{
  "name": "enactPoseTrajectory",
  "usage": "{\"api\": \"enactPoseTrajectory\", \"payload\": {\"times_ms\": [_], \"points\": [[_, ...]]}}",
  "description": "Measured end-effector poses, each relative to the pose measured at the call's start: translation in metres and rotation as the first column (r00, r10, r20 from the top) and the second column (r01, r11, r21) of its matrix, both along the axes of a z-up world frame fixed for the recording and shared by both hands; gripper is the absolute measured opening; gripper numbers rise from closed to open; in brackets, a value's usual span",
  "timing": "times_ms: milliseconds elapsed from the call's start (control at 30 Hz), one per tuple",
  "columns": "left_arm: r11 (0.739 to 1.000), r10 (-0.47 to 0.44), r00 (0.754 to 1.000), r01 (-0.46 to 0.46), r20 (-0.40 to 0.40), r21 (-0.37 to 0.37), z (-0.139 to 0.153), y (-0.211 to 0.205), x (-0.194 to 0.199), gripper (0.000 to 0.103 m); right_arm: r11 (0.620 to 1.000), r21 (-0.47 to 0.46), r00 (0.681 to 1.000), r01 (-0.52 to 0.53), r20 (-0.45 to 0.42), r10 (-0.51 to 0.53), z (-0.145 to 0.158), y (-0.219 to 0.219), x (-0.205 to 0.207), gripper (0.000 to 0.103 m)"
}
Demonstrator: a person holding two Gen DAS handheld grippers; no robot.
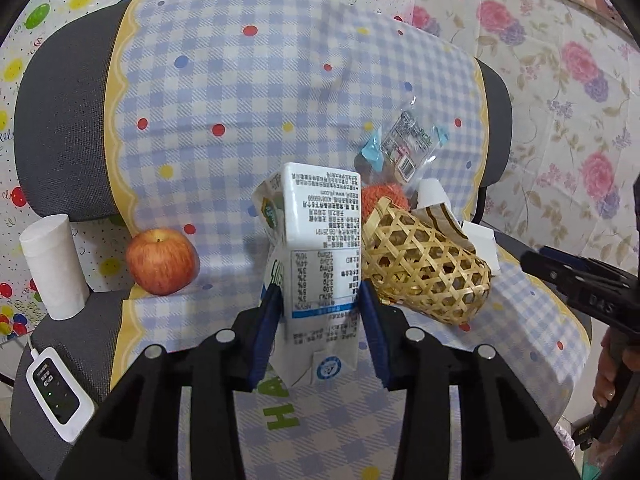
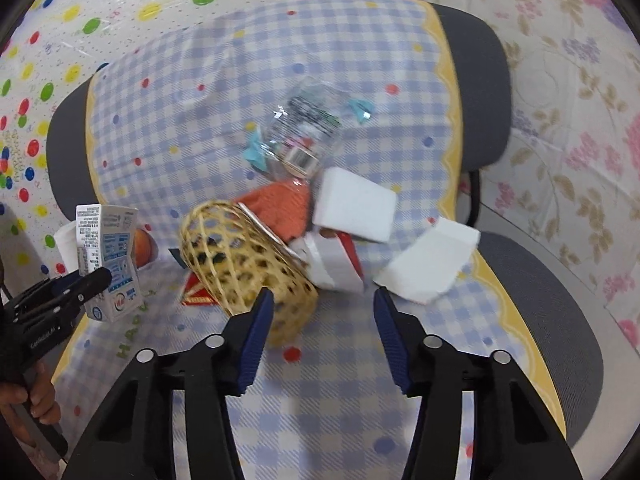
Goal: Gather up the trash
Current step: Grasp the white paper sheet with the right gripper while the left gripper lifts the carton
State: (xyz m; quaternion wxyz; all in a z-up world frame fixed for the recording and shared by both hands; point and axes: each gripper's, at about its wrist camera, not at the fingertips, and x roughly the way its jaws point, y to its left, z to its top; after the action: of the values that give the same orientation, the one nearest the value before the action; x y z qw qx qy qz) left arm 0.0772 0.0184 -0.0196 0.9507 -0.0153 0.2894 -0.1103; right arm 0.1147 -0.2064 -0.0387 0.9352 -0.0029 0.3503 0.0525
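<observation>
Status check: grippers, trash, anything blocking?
Left gripper shut on milk carton. Right gripper open, empty. Wicker basket tipped over beside the carton.

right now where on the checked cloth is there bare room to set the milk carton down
Bare checked cloth lies up the chair back, above the red apple. The seat front before the woven bamboo basket is free too. Around the basket, wrappers and white foam blocks crowd it.

Even light, perhaps motion-blurred, fisheye-warped

Cloth-draped grey chair [image 1: 60,128], floral wall [image 1: 560,80]
</observation>
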Motion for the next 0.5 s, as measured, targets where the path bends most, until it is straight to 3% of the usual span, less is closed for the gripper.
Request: {"api": "enactPoseTrajectory", "payload": {"times_ms": [100,467,500], "points": [[1.000,0.003,1.000,-0.003,-0.003,-0.017,0.000,0.003,0.006,0.039,0.999,-0.003,0.998,-0.055,-0.004,0.055,0.001,0.014,0.021,0.034],[1.000,-0.002,1.000,0.001,-0.003,-0.020,0.000,0.002,0.017,0.039,0.989,-0.033,0.988,-0.143,-0.058,0.141,-0.019,0.045,0.083,0.034],[1.000,-0.002,1.000,0.002,-0.003,-0.019,0.000,0.002,0.017,0.039,0.989,-0.029,0.988,-0.145,-0.054,0.144,-0.019,0.045,0.086,0.025]]}}
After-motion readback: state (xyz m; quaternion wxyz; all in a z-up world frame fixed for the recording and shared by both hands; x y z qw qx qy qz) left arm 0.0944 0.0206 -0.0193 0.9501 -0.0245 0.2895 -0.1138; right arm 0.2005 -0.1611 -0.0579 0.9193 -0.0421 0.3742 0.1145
